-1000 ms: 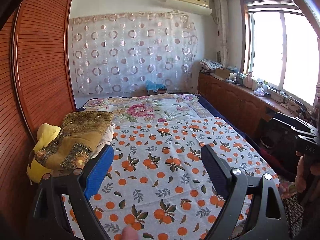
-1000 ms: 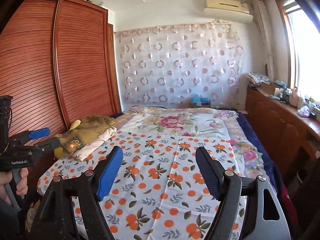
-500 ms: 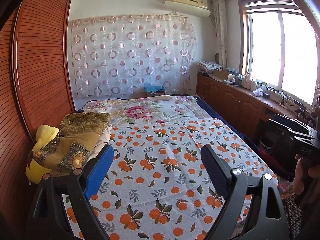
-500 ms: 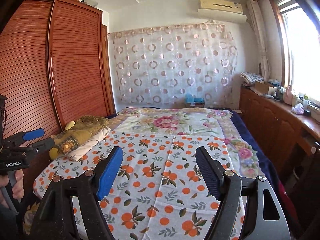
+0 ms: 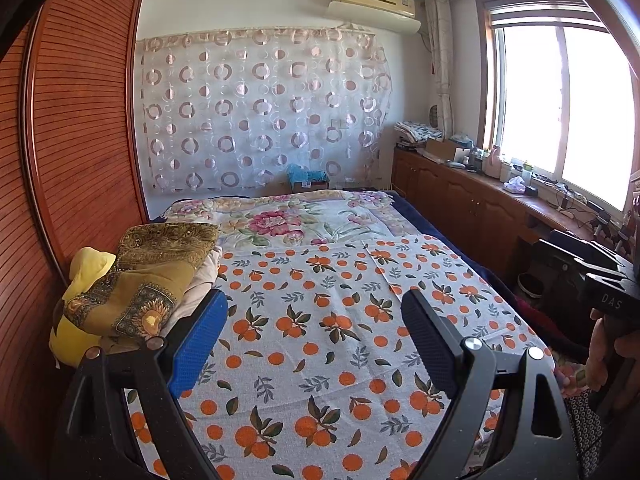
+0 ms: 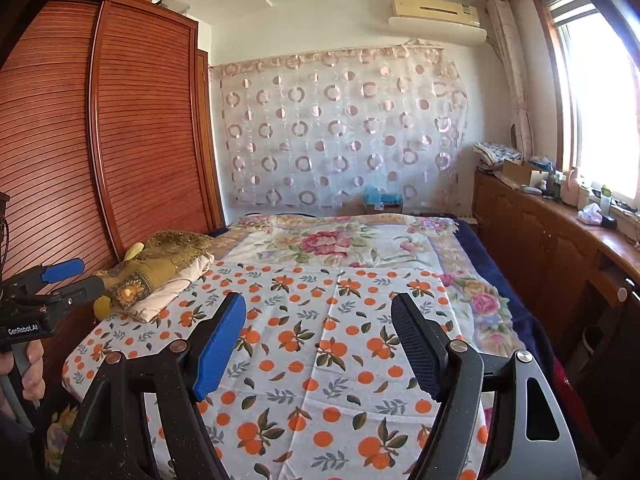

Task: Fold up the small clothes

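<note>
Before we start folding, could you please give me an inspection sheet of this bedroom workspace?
Surface: bed covered near us by an orange-print sheet, lying flat; a floral blanket beyond it.
Job's things: pile of clothes at the bed's left edge by the wardrobe, untouched.
Clutter: bottles, boxes and a folded cloth on the sideboard under the window.
Grippers: left gripper open and empty above the sheet; right gripper likewise.
Cables: some wires on the sideboard near the window; none on the bed.
Surroundings: circle-print curtain on the far wall, air conditioner above it.
</note>
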### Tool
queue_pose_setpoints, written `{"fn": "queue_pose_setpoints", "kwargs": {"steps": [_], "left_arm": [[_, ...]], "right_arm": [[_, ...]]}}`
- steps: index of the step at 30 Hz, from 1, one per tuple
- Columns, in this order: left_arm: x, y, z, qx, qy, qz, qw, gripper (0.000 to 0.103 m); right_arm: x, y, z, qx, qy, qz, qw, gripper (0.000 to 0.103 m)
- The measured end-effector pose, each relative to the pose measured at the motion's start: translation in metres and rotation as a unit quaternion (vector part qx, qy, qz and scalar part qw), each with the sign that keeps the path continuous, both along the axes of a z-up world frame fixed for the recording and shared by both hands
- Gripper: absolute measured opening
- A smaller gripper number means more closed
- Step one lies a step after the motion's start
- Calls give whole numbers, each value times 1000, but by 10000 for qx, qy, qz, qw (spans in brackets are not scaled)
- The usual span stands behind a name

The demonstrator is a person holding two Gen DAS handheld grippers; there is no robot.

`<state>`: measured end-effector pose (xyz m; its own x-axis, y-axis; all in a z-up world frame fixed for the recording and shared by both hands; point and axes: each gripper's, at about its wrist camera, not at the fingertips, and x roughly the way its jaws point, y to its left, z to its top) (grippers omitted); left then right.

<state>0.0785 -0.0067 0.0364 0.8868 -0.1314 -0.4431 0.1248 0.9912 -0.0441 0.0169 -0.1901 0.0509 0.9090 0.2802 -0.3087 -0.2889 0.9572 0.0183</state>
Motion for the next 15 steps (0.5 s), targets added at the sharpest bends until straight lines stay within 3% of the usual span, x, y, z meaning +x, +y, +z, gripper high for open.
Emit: {"fn": "queue_pose_setpoints", "kwargs": {"steps": [15], "left_arm": [[0, 0, 0, -6, -2, 18, 10000, 89]], "right_arm": [[2, -8, -1, 0, -35, 30, 10000, 77]]}}
